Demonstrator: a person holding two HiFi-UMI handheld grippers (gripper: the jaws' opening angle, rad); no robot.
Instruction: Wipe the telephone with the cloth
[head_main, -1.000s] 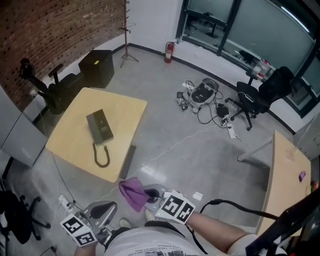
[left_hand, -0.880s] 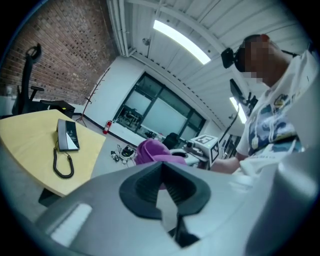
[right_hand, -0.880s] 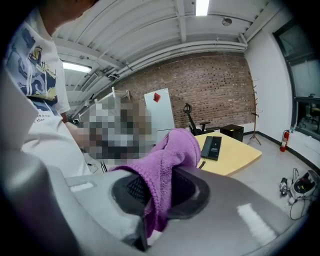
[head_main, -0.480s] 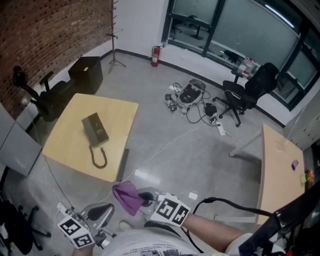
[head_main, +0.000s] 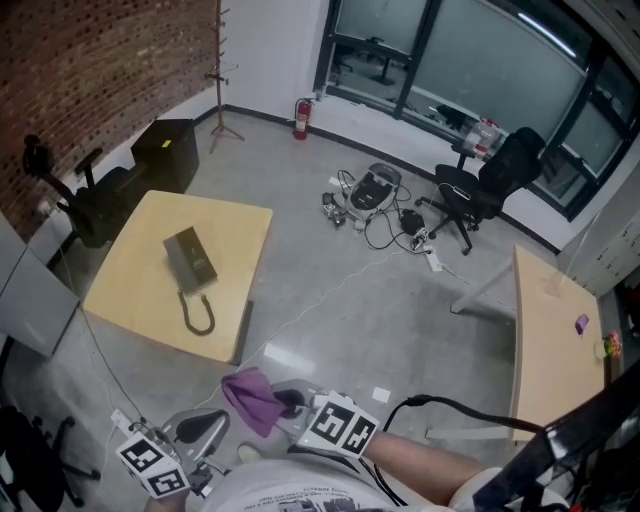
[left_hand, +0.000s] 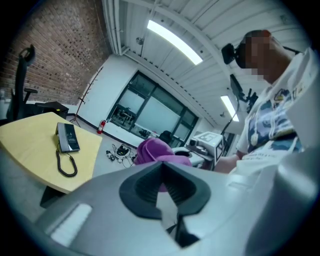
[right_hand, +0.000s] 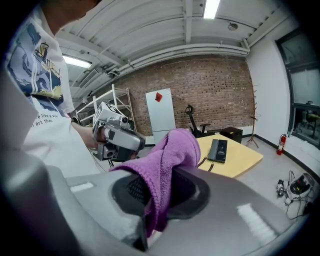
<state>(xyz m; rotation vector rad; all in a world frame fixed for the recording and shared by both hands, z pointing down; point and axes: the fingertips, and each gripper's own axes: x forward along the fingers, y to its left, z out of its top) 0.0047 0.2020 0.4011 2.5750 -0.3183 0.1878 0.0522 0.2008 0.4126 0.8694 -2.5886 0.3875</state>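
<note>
A dark telephone (head_main: 190, 257) with a coiled cord (head_main: 198, 314) lies on a pale wooden table (head_main: 135, 290) at the left of the head view; it also shows as the telephone (left_hand: 67, 137) and the telephone (right_hand: 218, 149) in the two gripper views. My right gripper (head_main: 283, 400) is shut on a purple cloth (head_main: 251, 398), which bunches out of its jaws as the cloth (right_hand: 167, 167). My left gripper (head_main: 197, 429) is low at the bottom left, jaws shut with nothing between them. Both grippers hang over the floor, well short of the table.
A black office chair (head_main: 485, 185) and a tangle of cables with a device (head_main: 375, 195) stand on the grey floor. A second wooden table (head_main: 560, 345) is at the right. A black box (head_main: 166, 150) and a fire extinguisher (head_main: 300, 119) are near the brick wall.
The view has shifted, so the table and telephone sit a little lower left and farther off. Both grippers keep their places at the bottom, the cloth still held.
</note>
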